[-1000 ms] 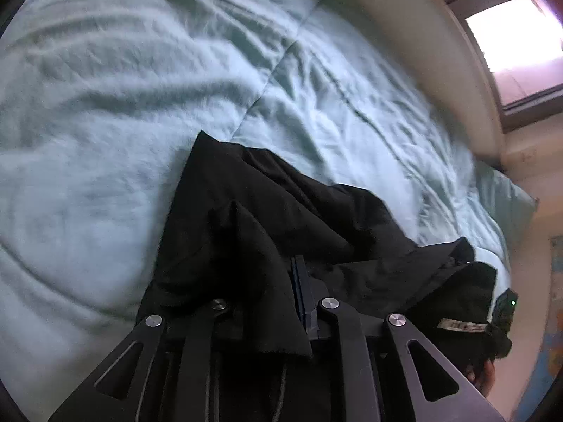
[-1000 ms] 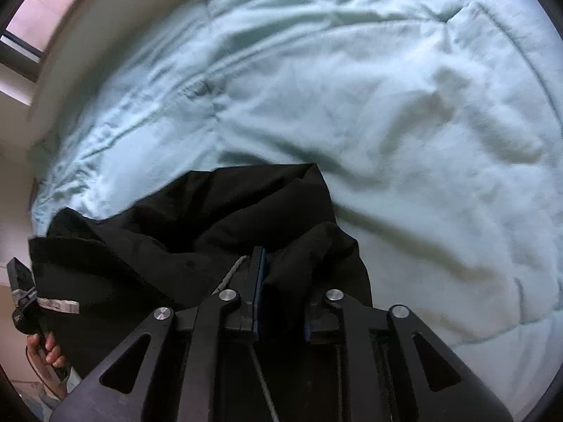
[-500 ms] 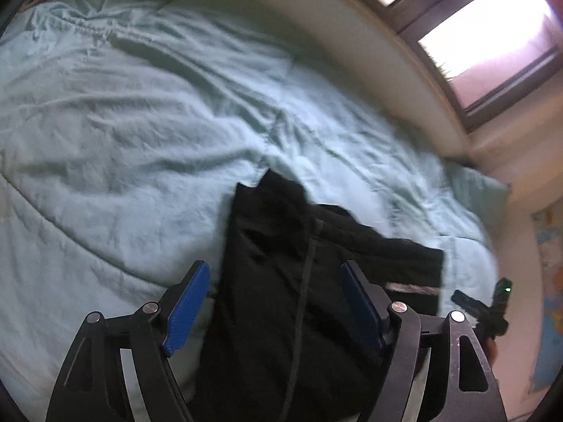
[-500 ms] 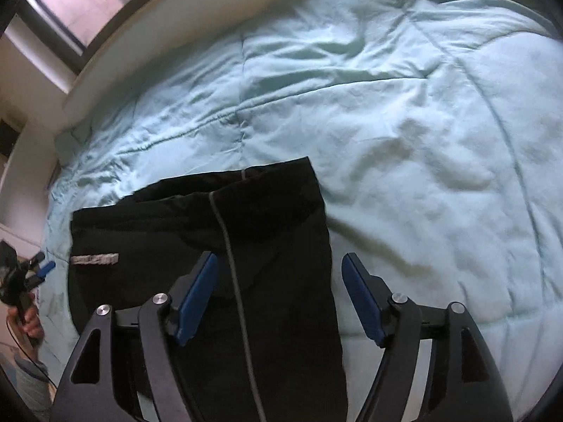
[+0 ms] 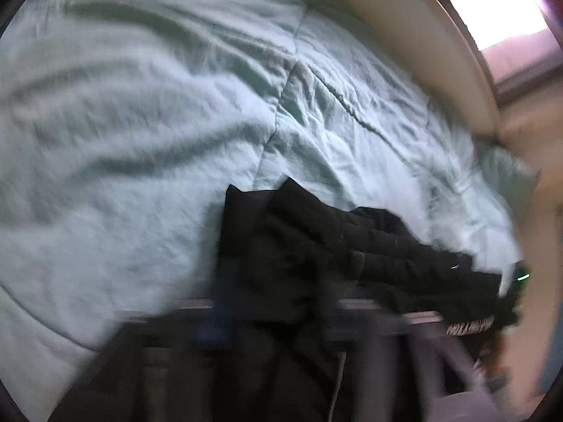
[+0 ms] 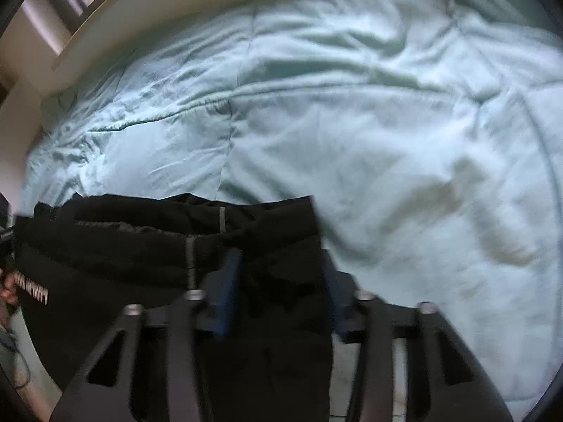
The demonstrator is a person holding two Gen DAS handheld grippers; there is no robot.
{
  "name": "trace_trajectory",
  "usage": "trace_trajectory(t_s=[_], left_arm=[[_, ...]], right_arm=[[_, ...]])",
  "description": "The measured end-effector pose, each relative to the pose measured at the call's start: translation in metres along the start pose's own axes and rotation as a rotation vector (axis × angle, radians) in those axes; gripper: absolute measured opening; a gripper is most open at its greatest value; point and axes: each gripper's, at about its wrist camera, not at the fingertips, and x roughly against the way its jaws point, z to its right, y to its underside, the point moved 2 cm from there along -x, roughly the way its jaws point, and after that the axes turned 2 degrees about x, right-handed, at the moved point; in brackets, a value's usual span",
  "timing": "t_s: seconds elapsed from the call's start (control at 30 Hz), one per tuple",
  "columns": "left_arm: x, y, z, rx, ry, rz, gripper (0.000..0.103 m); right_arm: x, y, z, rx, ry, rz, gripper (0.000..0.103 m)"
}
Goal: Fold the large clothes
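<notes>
A black garment (image 5: 316, 256) lies partly folded on a pale green quilt (image 5: 140, 123); it also shows in the right wrist view (image 6: 140, 253), with a grey drawstring (image 6: 190, 256) and a white logo (image 6: 35, 290). My left gripper (image 5: 274, 316) is low over the garment's near edge and heavily blurred, so its jaw state is unclear. My right gripper (image 6: 281, 274) is open, its blue pads (image 6: 228, 281) standing either side of the garment's right part with cloth between them.
The quilt (image 6: 387, 123) covers the bed. A beige headboard or wall (image 6: 176, 0) and a window (image 5: 503, 7) lie beyond it. The other gripper with a green light (image 5: 520, 276) shows at the garment's far end.
Both grippers opened and let go of the garment half a second ago. Since then both have dropped closer to it, and the right gripper's jaws have narrowed around the cloth.
</notes>
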Motion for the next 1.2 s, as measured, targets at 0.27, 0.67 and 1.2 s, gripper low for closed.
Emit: trace_trajectory(t_s=[0.27, 0.67, 1.2], left_arm=[[0.098, -0.018, 0.042, -0.079, 0.0, 0.276, 0.01], [-0.065, -0.062, -0.002, 0.04, -0.135, 0.062, 0.017], [0.073, -0.057, -0.028, 0.245, 0.094, 0.143, 0.044]], right_arm=[[0.088, -0.039, -0.004, 0.023, 0.15, 0.219, 0.018], [-0.083, -0.05, 0.002, -0.038, 0.246, -0.085, 0.019], [0.088, -0.012, 0.012, -0.186, 0.007, 0.135, 0.076]])
